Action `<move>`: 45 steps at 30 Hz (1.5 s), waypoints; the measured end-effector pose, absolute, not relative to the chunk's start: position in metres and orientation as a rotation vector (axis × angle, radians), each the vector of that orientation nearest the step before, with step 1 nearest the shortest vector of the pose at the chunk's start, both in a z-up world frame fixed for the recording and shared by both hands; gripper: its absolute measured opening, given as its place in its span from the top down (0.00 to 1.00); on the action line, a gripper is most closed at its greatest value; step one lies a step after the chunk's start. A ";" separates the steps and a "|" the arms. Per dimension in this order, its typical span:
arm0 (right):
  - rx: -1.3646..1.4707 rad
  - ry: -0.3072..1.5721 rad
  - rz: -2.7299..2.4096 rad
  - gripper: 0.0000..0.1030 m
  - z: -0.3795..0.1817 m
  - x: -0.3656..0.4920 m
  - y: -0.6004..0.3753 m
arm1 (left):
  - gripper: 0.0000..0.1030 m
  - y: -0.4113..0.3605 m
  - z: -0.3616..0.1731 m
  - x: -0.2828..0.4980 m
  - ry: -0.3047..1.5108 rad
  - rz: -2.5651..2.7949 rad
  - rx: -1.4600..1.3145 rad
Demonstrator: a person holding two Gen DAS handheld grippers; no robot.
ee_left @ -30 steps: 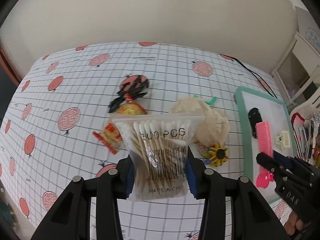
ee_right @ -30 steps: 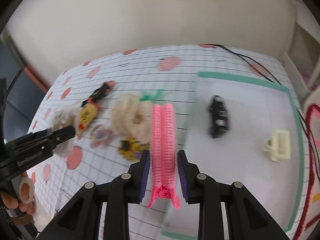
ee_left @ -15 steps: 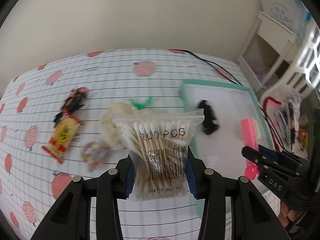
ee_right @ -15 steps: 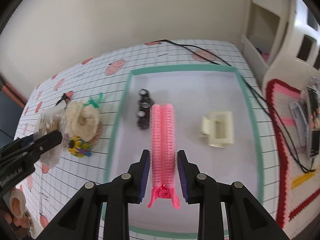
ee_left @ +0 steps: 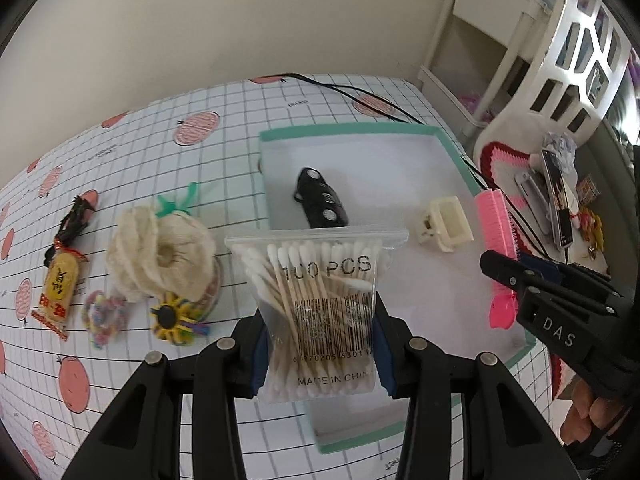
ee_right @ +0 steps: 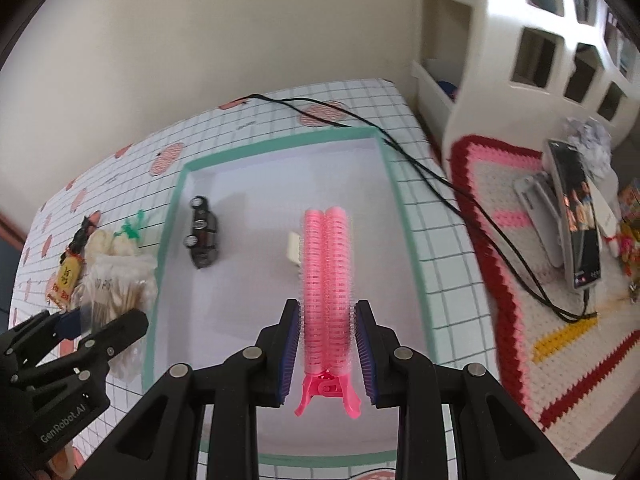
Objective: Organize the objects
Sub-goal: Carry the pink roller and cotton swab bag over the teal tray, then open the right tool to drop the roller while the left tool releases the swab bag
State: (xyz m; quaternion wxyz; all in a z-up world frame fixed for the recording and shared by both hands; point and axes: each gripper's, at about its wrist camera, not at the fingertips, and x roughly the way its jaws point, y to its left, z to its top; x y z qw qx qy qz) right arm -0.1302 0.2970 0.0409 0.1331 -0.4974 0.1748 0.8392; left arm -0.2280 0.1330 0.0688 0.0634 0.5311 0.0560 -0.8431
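My left gripper (ee_left: 320, 344) is shut on a clear bag of cotton swabs (ee_left: 320, 300), held above the near left edge of the green-rimmed white tray (ee_left: 344, 132). My right gripper (ee_right: 326, 344) is shut on a pink hair-roller clip (ee_right: 326, 280) over the tray (ee_right: 280, 142); in the left wrist view that clip (ee_left: 496, 232) hangs at the tray's right side. In the tray lie a black clip (ee_left: 320, 204) (ee_right: 202, 236) and a cream claw clip (ee_left: 444, 224) (ee_right: 294, 248), half hidden behind the pink clip in the right wrist view.
Left of the tray on the gridded tablecloth lie a cream scrunchie (ee_left: 160, 252), a yellow flower tie (ee_left: 176, 316), a colourful hair tie (ee_left: 104, 312), a yellow snack packet (ee_left: 60, 284) and a black clip (ee_left: 76, 220). A black cable (ee_right: 400, 148) crosses the tray's far right corner. A phone (ee_right: 576, 208) lies on a crocheted mat.
Both grippers have swung right, from over the loose items to over the tray. Each keeps its grip, the left on the swab bag and the right on the pink clip.
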 end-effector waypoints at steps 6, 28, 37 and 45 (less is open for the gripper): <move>-1.467 0.493 2.392 0.71 0.032 -0.126 0.305 | 0.56 0.142 0.057 -0.235 0.170 -2.521 1.636; -1.652 0.446 2.278 0.71 -0.009 -0.129 0.307 | 0.56 0.154 0.014 -0.243 0.149 -2.412 1.796; -1.669 0.424 2.268 0.71 -0.012 -0.128 0.306 | 0.56 0.157 0.005 -0.246 0.129 -2.387 1.819; -1.673 0.419 2.275 0.71 -0.009 -0.127 0.304 | 0.56 0.158 0.006 -0.248 0.128 -2.385 1.827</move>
